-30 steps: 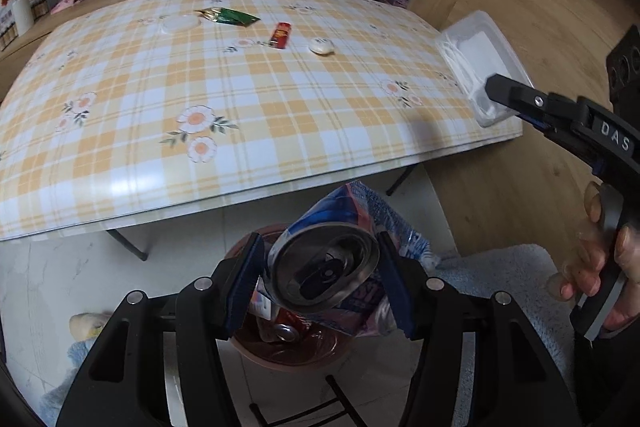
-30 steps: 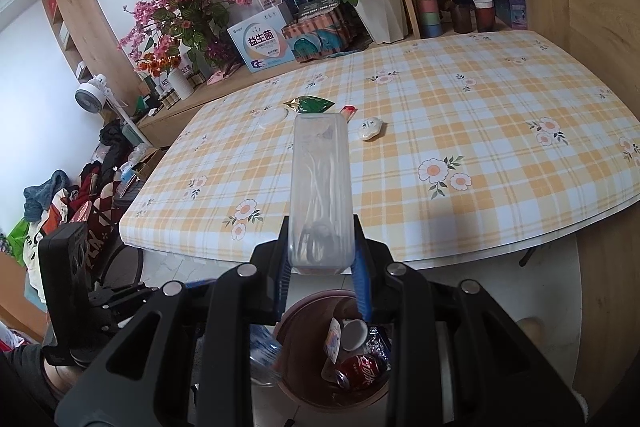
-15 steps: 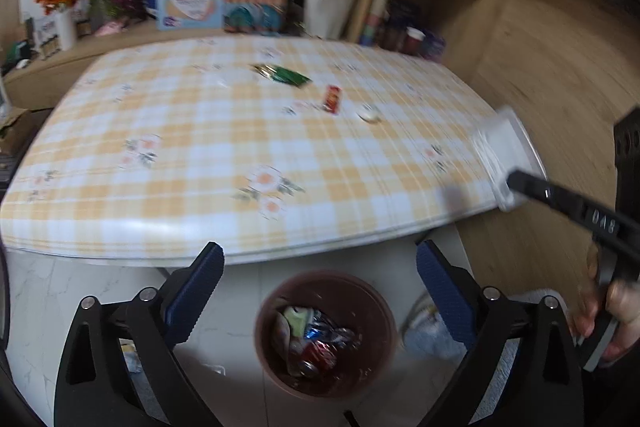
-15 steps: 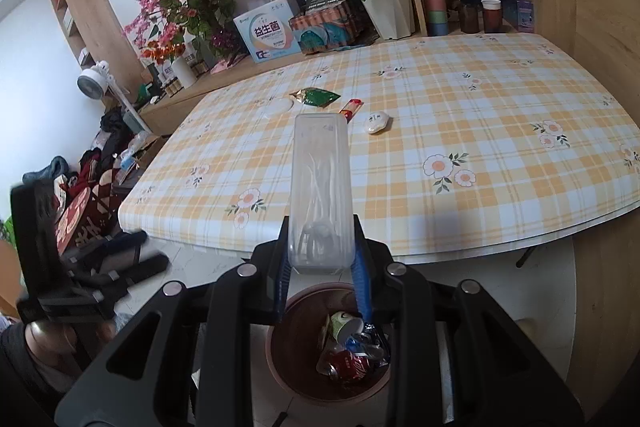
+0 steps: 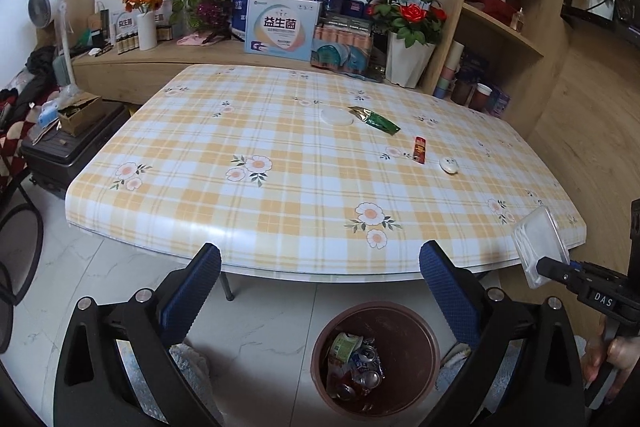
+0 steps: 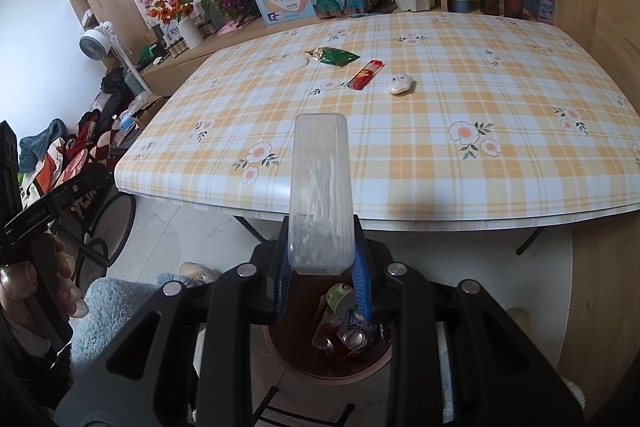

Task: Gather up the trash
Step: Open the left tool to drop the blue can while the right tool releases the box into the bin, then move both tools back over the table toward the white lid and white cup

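My left gripper [image 5: 320, 287] is open and empty, above the floor in front of the table. The brown trash bin [image 5: 420, 323] stands below it with crushed cans [image 5: 360, 367] inside. My right gripper [image 6: 322, 267] is shut on a clear plastic box [image 6: 320, 187] and holds it over the bin [image 6: 288, 343]; the box also shows in the left wrist view [image 5: 540, 247]. On the plaid table [image 5: 280, 187] lie a green wrapper [image 5: 376, 121], a red packet [image 5: 420, 149], a white round lid [image 5: 337, 115] and a small white piece [image 5: 449, 165].
A shelf with flowers [image 5: 404, 7], boxes [image 5: 280, 29] and cups [image 5: 456, 75] stands behind the table. A fan [image 5: 48, 3] and a black case with clutter [image 5: 68, 143] are at the left. A blue fluffy rug [image 6: 116, 307] lies beside the bin.
My left gripper opened and the crushed can dropped into the bin; the left gripper then rose and pulled back. My right gripper kept hold of the clear box over the bin.
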### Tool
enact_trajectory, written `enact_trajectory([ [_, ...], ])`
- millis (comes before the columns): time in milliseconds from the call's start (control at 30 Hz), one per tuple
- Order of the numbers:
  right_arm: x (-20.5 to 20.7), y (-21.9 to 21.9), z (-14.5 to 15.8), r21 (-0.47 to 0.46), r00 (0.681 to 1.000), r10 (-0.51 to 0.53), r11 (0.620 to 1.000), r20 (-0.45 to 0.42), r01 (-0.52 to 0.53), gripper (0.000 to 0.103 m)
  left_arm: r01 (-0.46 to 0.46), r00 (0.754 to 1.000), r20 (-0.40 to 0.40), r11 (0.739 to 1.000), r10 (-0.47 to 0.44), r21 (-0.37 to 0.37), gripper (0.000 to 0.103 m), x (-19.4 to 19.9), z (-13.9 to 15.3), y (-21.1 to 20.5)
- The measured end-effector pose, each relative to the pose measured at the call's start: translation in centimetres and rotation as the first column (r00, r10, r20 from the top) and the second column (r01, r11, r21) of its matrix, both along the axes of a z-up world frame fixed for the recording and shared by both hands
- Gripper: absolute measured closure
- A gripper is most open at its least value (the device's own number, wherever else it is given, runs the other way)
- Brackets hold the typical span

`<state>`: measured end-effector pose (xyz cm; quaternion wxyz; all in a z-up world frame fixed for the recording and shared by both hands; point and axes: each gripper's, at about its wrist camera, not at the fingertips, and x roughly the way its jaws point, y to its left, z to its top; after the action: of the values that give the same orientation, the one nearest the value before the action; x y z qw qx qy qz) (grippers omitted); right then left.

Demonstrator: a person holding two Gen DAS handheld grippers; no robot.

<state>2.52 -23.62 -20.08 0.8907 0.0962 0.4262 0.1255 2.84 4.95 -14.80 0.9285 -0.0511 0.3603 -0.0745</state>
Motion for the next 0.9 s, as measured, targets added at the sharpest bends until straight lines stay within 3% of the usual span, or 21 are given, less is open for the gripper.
enact_trajectory([
  [400, 0.3, 1.3, -0.5, -0.005, 1.0, 0.023, 1.0, -0.02, -0.023, 0.07, -0.01, 1.0, -0.004, 1.0, 0.01, 0.007, 0.006, -0.3, -0.6, 0.8],
  [567, 0.3, 1.5, -0.5, -0.011, 1.0, 0.022, 1.0, -0.021, -0.023, 0.063, -0.011, 1.0, -0.005, 1.0, 0.011, 0.013, 0.006, -0.3, -0.7, 0.9],
  [733, 0.2, 1.2, -0.4, -0.018, 1.0, -0.005, 1.0, -0.008, 0.005, 0.026, -0.012, 1.0, -0.002, 1.0, 0.012, 0.014, 0.006, -0.4, -0.8, 0.9],
  [833, 0.2, 0.8, -0.3, -0.02, 1.0, -0.028, 0.999, -0.003, 0.027, 0.013, -0.014, 1.0, -0.003, 1.0, 0.014, 0.015, 0.006, -0.4, -0.8, 1.0],
  [900, 0.3, 0.4, -0.4, -0.017, 0.999, -0.039, 0.999, -0.005, 0.039, 0.011, -0.015, 1.0, -0.005, 1.0, 0.015, 0.016, 0.006, -0.4, -0.9, 1.0],
])
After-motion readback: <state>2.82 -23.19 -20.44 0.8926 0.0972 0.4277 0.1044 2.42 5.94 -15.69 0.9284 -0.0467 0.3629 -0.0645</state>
